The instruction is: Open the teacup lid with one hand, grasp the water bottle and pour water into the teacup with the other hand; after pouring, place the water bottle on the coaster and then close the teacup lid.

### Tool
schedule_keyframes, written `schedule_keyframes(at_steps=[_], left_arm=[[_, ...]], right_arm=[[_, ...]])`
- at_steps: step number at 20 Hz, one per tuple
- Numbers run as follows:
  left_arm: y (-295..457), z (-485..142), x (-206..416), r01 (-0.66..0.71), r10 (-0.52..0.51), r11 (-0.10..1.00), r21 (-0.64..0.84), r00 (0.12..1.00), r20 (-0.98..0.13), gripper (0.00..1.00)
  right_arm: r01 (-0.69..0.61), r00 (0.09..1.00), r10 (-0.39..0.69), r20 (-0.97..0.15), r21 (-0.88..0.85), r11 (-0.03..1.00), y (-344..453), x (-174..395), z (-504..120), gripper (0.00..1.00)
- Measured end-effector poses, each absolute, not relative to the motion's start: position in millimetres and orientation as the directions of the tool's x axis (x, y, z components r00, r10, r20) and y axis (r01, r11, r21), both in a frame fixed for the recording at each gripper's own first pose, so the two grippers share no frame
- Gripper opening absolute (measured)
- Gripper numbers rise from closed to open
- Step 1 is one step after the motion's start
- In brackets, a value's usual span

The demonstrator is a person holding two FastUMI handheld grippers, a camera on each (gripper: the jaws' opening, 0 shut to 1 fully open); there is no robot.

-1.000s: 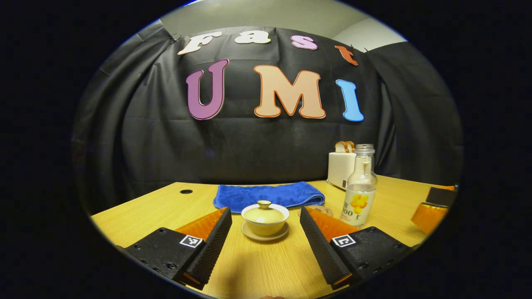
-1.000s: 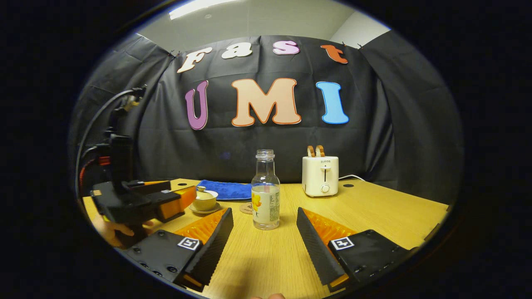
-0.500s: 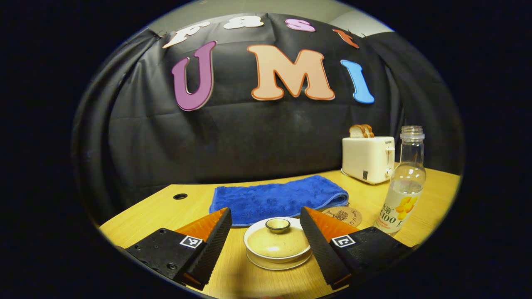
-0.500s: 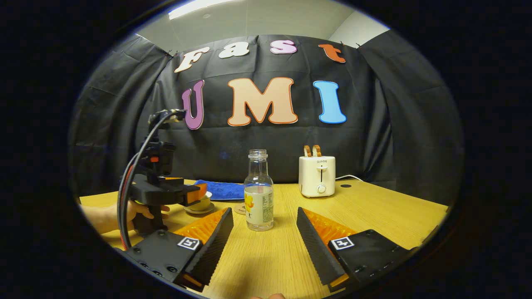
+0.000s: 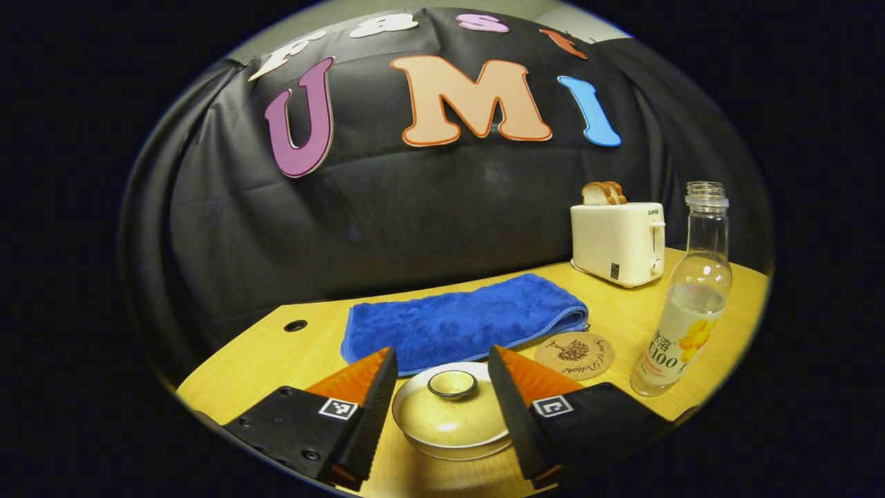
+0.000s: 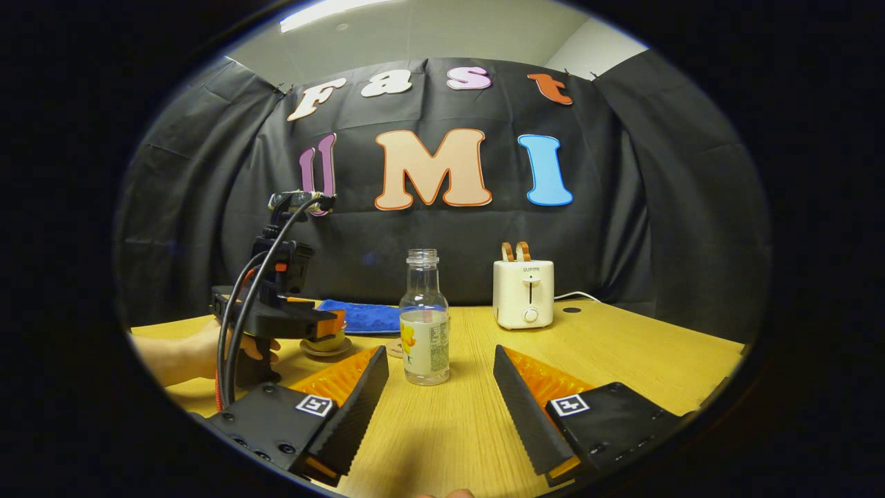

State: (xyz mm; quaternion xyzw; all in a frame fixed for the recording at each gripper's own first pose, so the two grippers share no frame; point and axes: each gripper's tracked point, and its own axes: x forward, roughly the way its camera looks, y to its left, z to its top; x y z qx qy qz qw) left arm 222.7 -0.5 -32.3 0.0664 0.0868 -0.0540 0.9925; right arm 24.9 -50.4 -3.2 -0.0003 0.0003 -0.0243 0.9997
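Teacup lid (image 5: 451,408): seated on the teacup (image 6: 330,340), on the table (image 5: 276,356) before the blue towel (image 5: 463,321). Left gripper (image 5: 442,387): fingers apart, flanking the lid, not pressing.
Advice: centre on the knob (image 5: 452,384), close gently, lift straight.
Right gripper (image 6: 441,387): open, empty, facing the water bottle (image 6: 424,319).
Cork coaster (image 5: 574,354): printed tree; script too small to read.
Toaster (image 6: 523,293): lettering left unread.

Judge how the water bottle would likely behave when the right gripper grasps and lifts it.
The water bottle is tall on a narrow base, so a sideways nudge could tip it. It has no cap and is part full, so tilting may spill. Its clear, smooth wall looks rigid and possibly slippery.
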Motion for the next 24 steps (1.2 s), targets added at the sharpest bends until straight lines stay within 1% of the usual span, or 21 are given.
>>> schedule_keyframes(at_steps=[1, 2, 3, 4, 5, 6, 7, 8, 13, 15, 16, 18, 22, 24], left_arm=[[-2.5, -33.2, 222.1, 0.122, -0.099, 0.985, 0.12, 0.979, -0.181, 0.66], [-3.4, -34.0, 221.8, 0.126, -0.102, 0.985, 0.12, 0.978, -0.184, 0.62], [-3.1, -34.9, 221.8, 0.127, -0.103, 0.984, 0.123, 0.977, -0.189, 0.55], [-3.4, -34.6, 218.8, 0.132, -0.107, 0.984, 0.121, 0.975, -0.197, 0.51], [-4.6, -35.9, 220.9, 0.131, -0.106, 0.984, 0.12, 0.974, -0.199, 0.45], [-4.2, -34.0, 219.2, 0.126, -0.103, 0.985, 0.114, 0.976, -0.191, 0.43], [-1.4, -32.4, 219.4, 0.119, -0.098, 0.987, 0.108, 0.979, -0.181, 0.34], [-1.1, -31.4, 218.8, 0.118, -0.099, 0.988, 0.103, 0.98, -0.174, 0.29], [-3.0, -31.5, 216.6, 0.132, -0.113, 0.986, 0.097, 0.978, -0.177, 0.25], [-0.5, -27.3, 214.8, 0.12, -0.106, 0.989, 0.09, 0.983, -0.148, 0.25], [-0.3, -24.0, 213.5, 0.118, -0.106, 0.989, 0.086, 0.986, -0.127, 0.23], [-0.2, -17.9, 210.5, 0.117, -0.109, 0.99, 0.081, 0.99, -0.091, 0.25], [2.8, -5.1, 197.7, 0.108, -0.107, 0.991, 0.074, 0.994, -0.007, 0.25], [2.2, -7.0, 184.8, 0.123, -0.122, 0.991, 0.048, 0.992, -0.01, 0.24]], right_arm=[[0.048, 0.999, -0.048, -0.001, -0.001, 0.999, -50.1, 25.5, -3.5, 0.97], [0.048, 0.999, -0.048, 0.0, 0.0, 0.999, -50.1, 25.5, -3.2, 0.97], [0.047, 0.999, -0.047, -0.001, -0.001, 0.999, -50.8, 25.7, -3.4, 0.97], [0.047, 0.999, -0.047, -0.001, 0.0, 0.999, -50.8, 25.6, -3.5, 0.97], [0.047, 0.999, -0.047, 0.0, 0.0, 0.999, -50.8, 25.3, -3.6, 0.97], [0.047, 0.999, -0.047, 0.0, -0.001, 0.999, -51.1, 25.7, -3.4, 0.97], [0.047, 0.999, -0.047, 0.0, -0.001, 0.999, -50.8, 25.6, -3.5, 0.97], [0.047, 0.999, -0.047, 0.0, -0.001, 0.999, -51.1, 25.8, -3.1, 0.97], [0.047, 0.999, -0.047, 0.0, -0.001, 0.999, -50.8, 25.6, -3.7, 0.97], [0.047, 0.999, -0.047, 0.0, -0.001, 0.999, -50.9, 25.8, -4.2, 0.97], [0.047, 0.999, -0.047, 0.001, -0.001, 0.999, -51.0, 25.9, -3.8, 0.97], [0.047, 0.999, -0.047, 0.001, 0.0, 0.999, -51.2, 25.9, -3.6, 0.97], [0.047, 0.999, -0.047, 0.002, -0.001, 0.999, -50.7, 26.2, -3.4, 0.96], [0.047, 0.999, -0.047, 0.001, 0.0, 0.999, -50.5, 26.0, -3.6, 0.96]])
